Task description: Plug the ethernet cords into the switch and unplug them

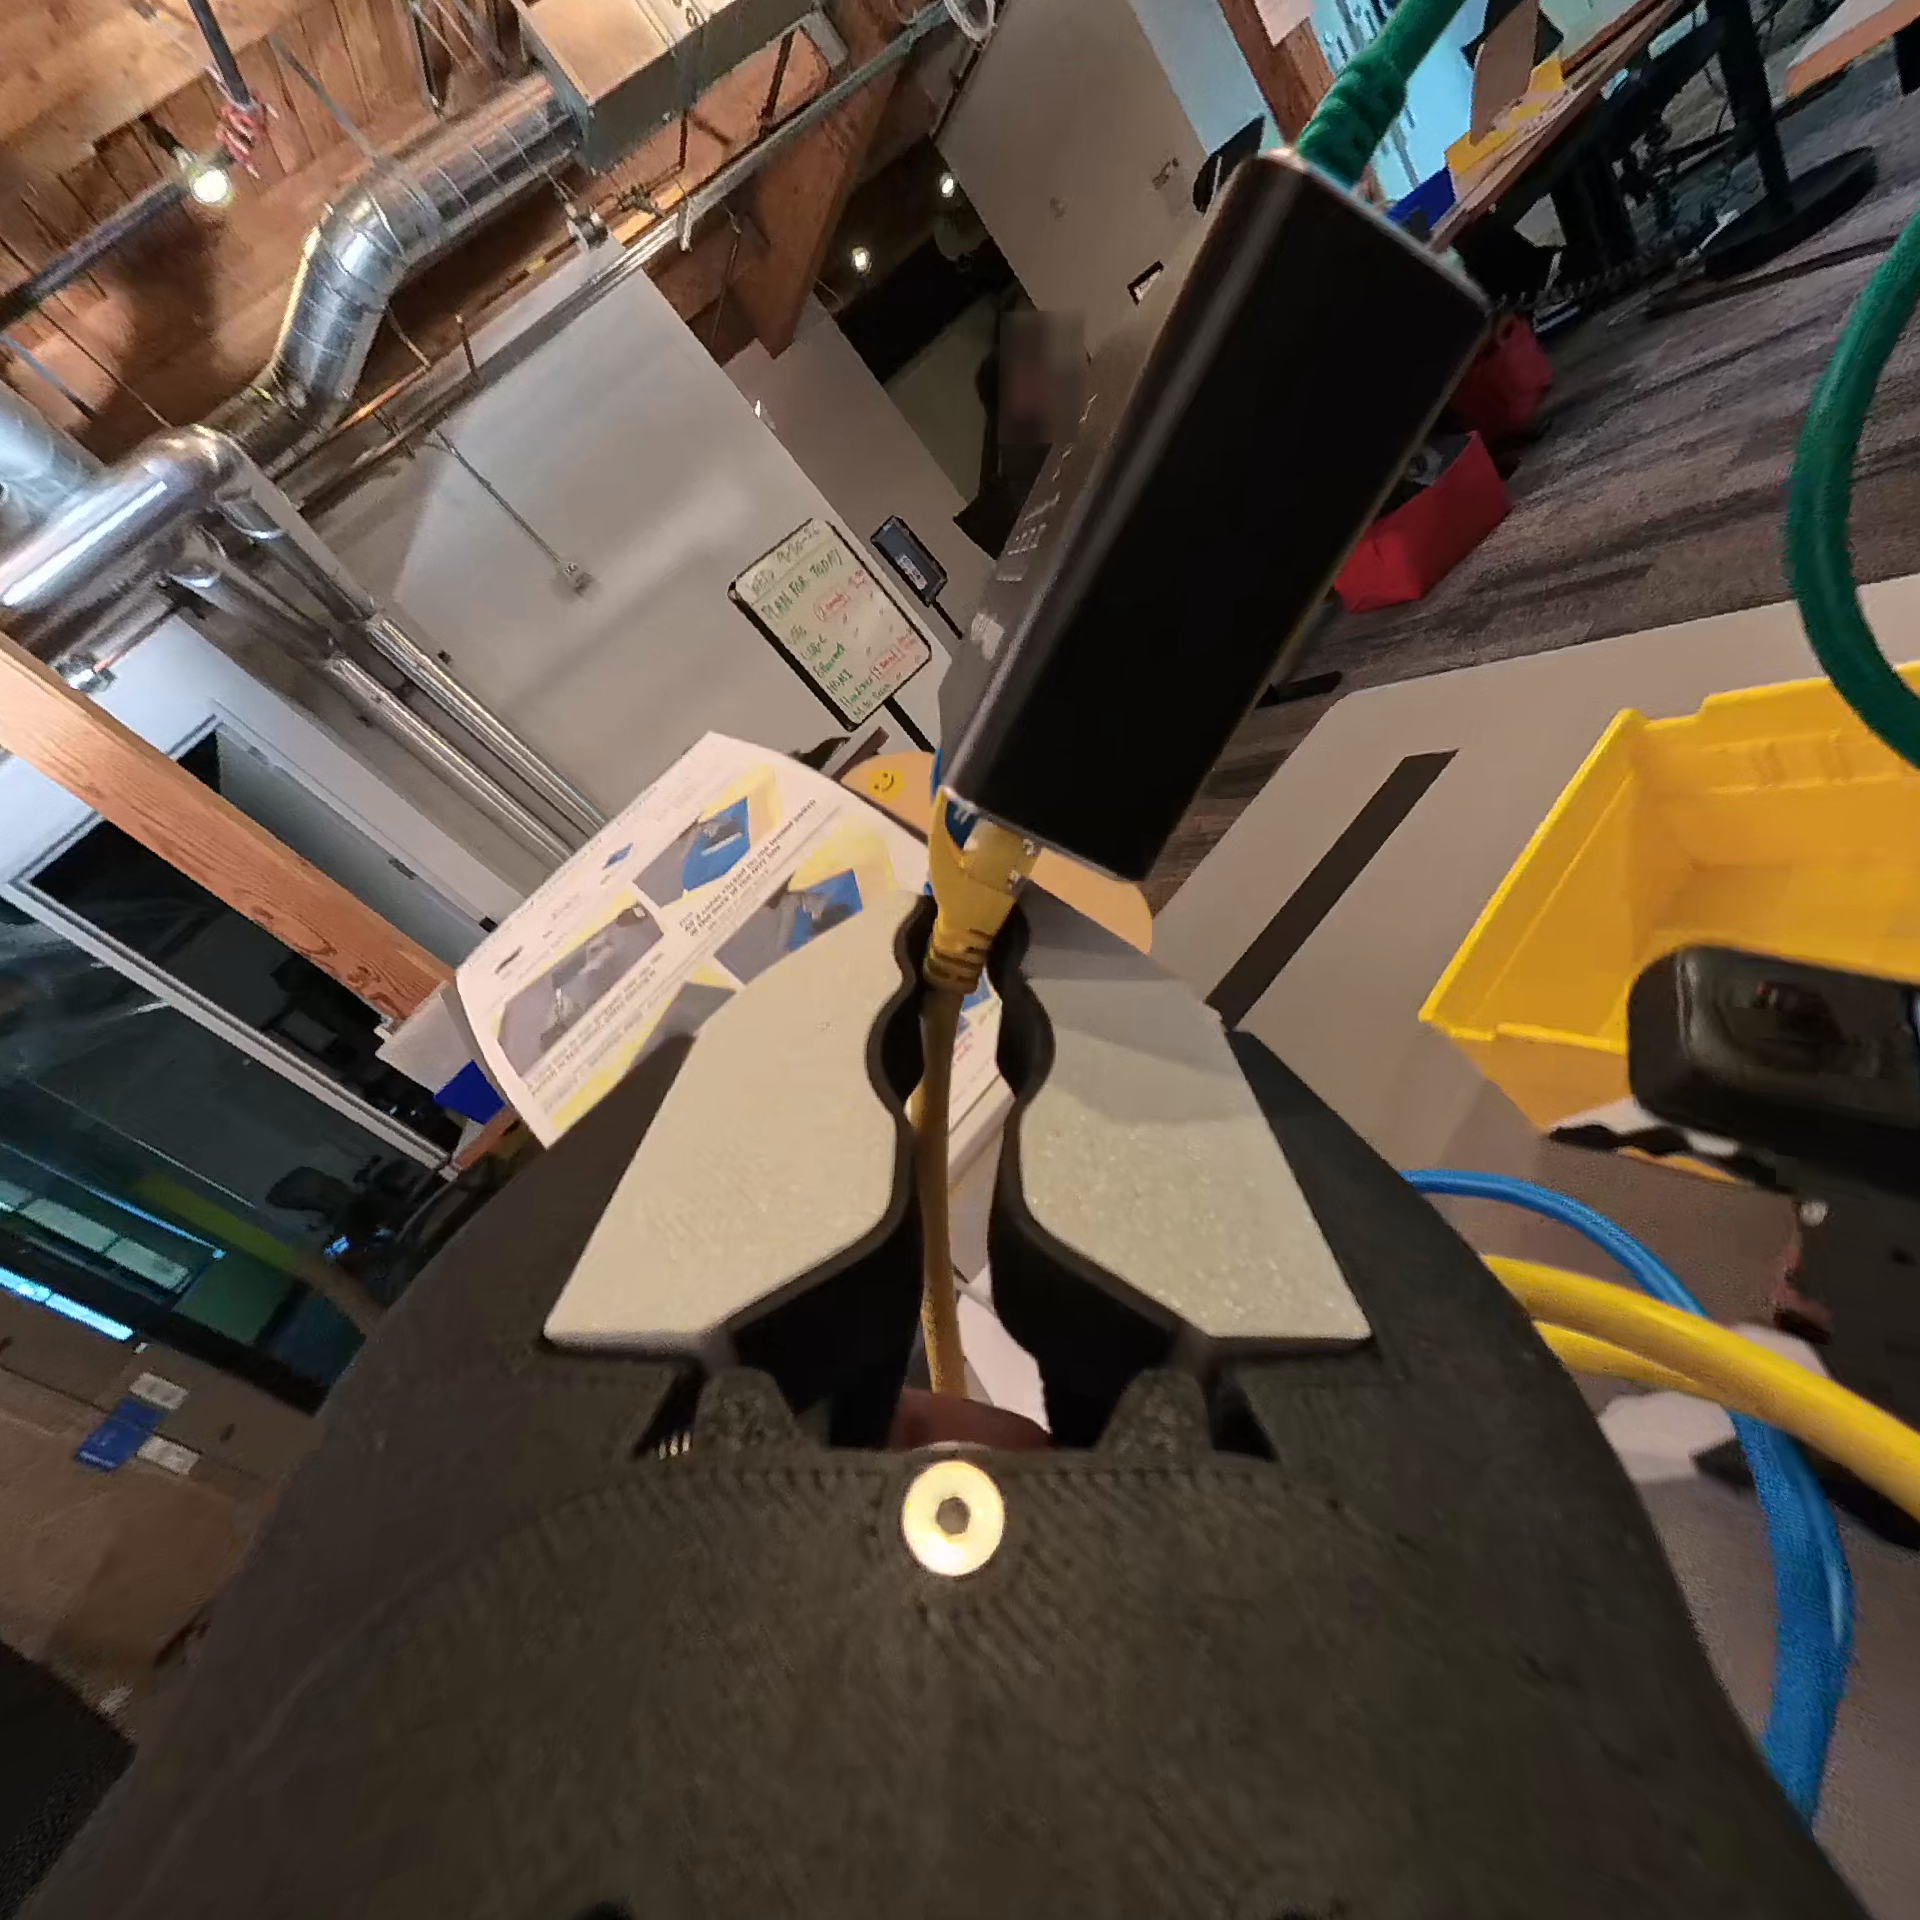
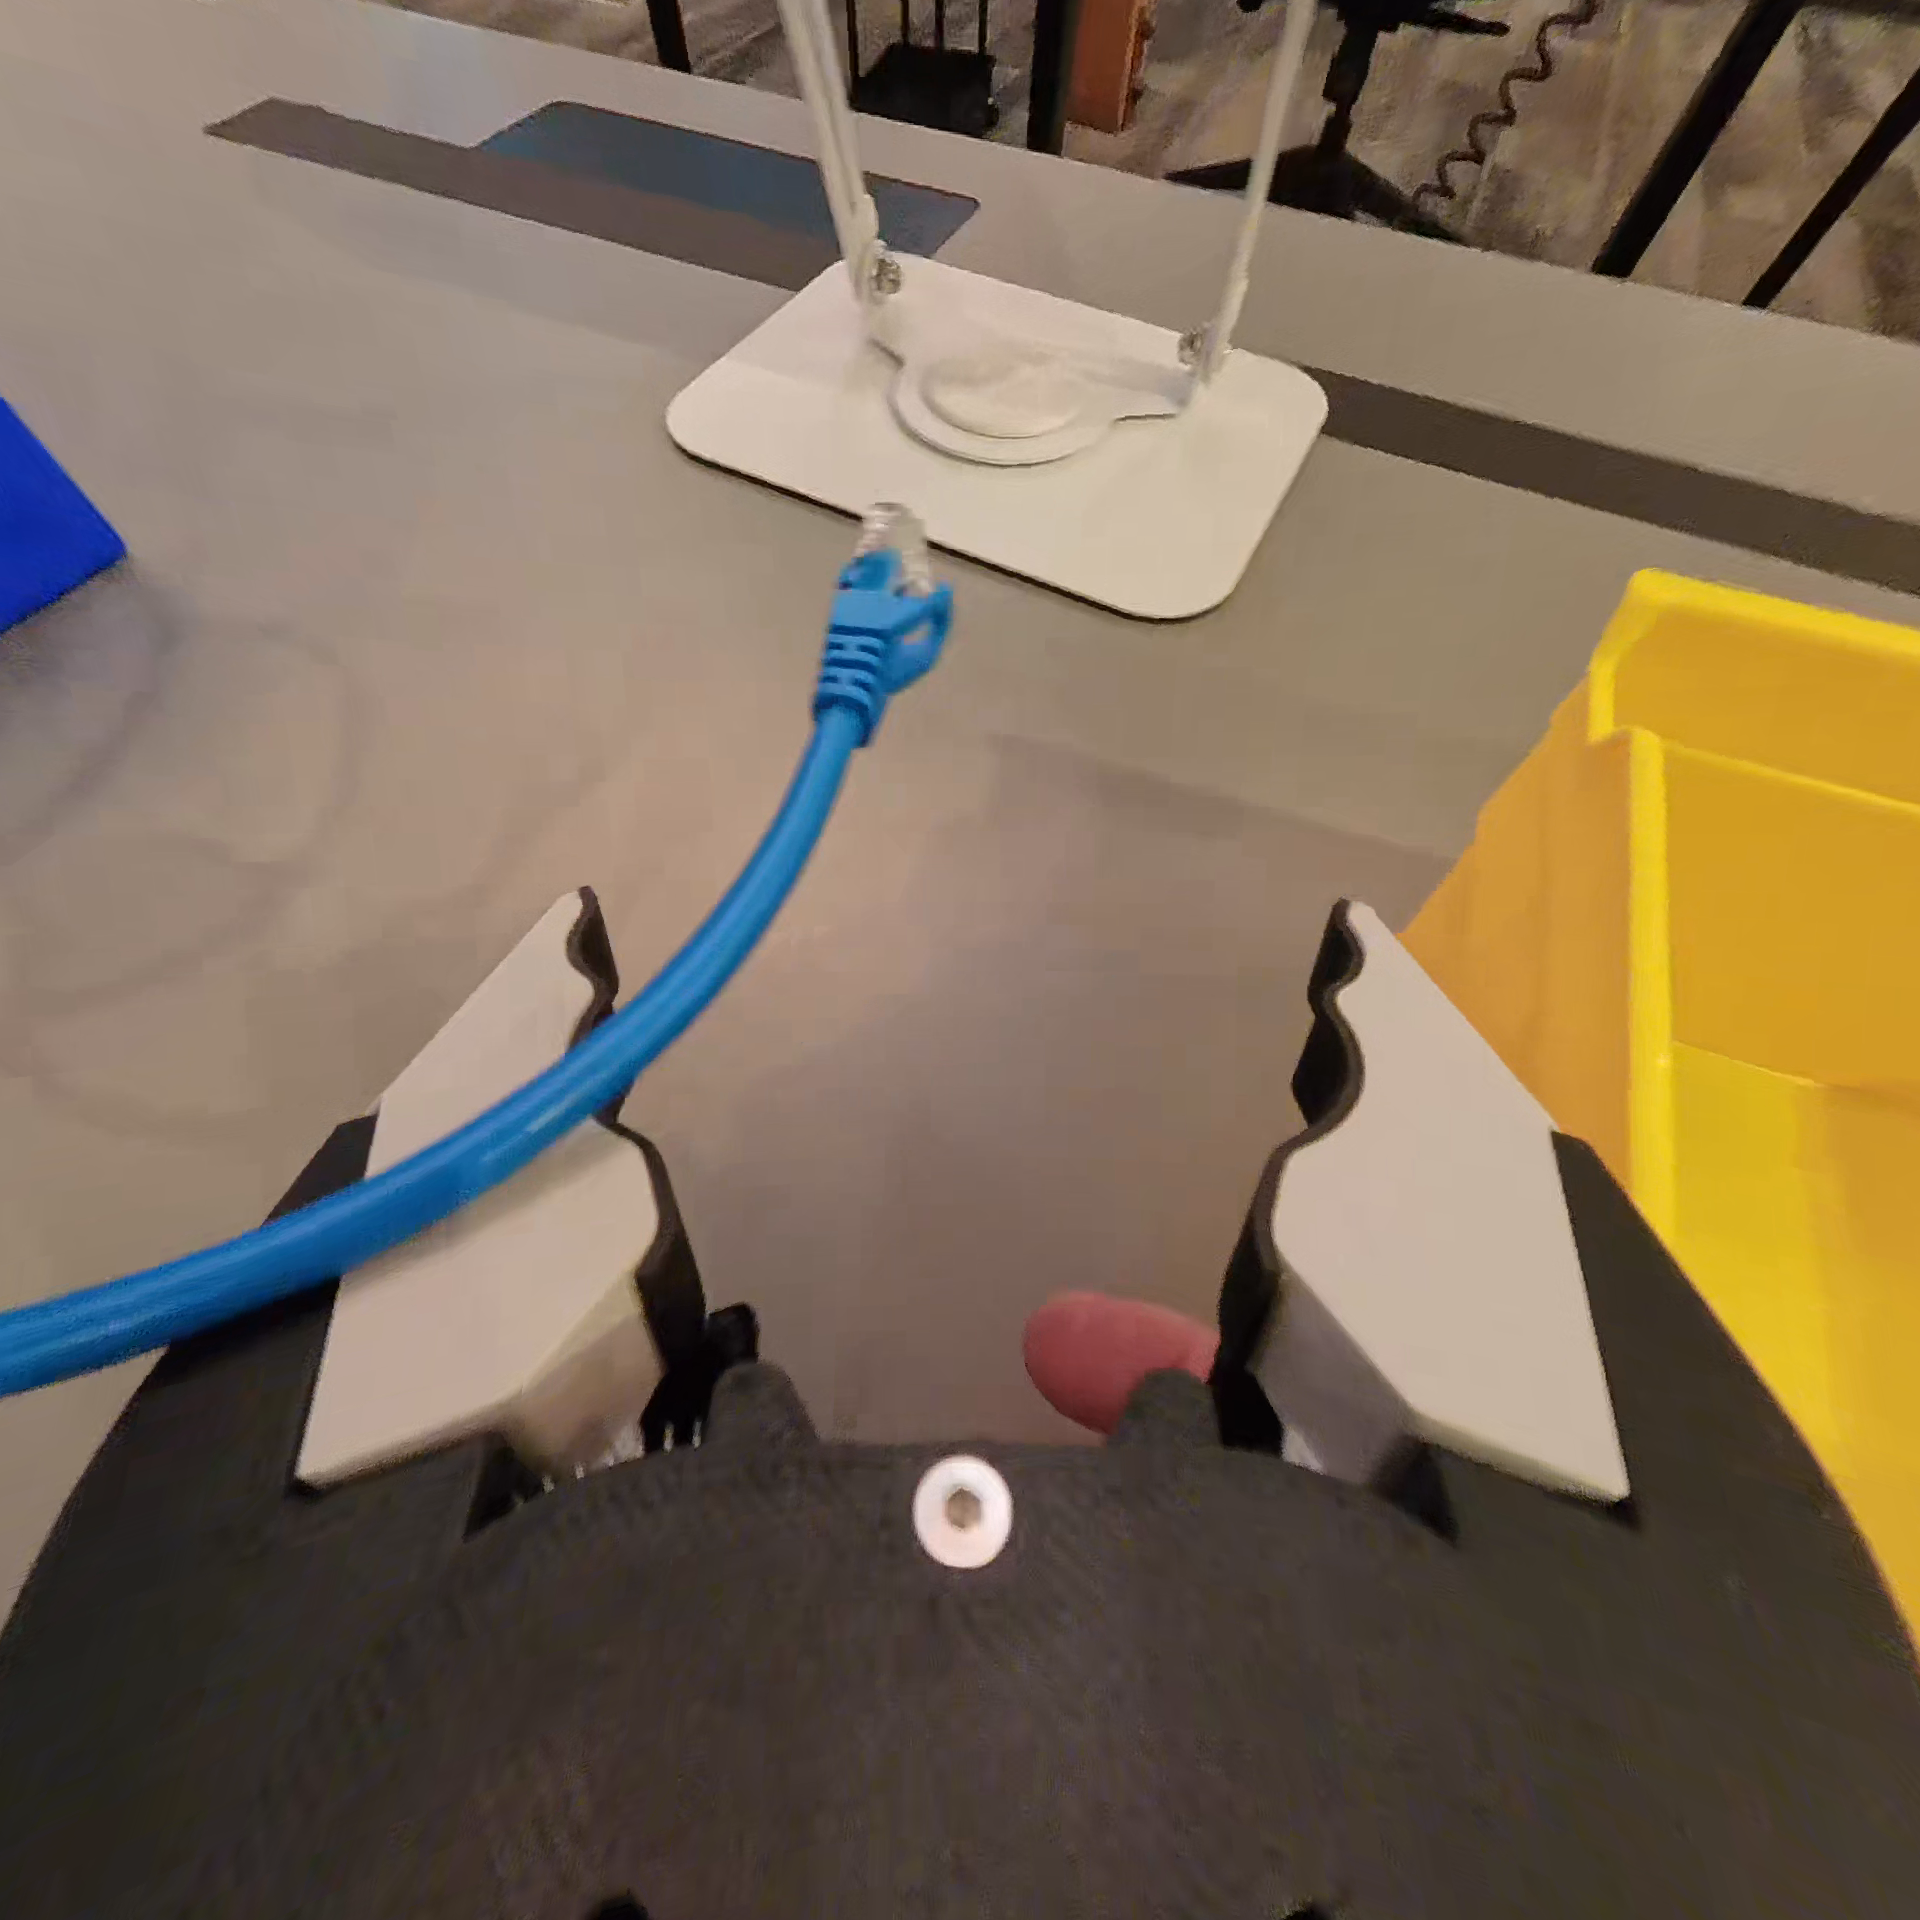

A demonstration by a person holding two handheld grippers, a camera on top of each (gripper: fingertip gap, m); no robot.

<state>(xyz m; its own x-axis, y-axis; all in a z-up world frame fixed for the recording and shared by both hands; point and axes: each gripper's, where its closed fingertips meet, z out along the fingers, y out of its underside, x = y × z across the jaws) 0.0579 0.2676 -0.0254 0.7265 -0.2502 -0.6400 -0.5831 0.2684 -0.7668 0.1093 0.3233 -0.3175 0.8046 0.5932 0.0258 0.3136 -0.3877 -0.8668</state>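
Gripping the yellow ethernet cord (image 1: 954, 961) just behind its plug, the left tongs (image 1: 961, 935) are clenched on it, and that plug sits in a port of the black switch (image 1: 1216, 520), which hangs tilted in the air above the desk (image 1: 1340, 769). A green cord (image 1: 1844, 499) leaves the switch's far end. The right tongs (image 2: 966, 925) are spread wide and hold nothing; the blue cord (image 2: 727, 935) lies across their left finger (image 2: 488, 1174), its plug free over the desk near a white stand base (image 2: 1143, 499). A yellow bin (image 2: 1766, 935) stands just beside the right finger
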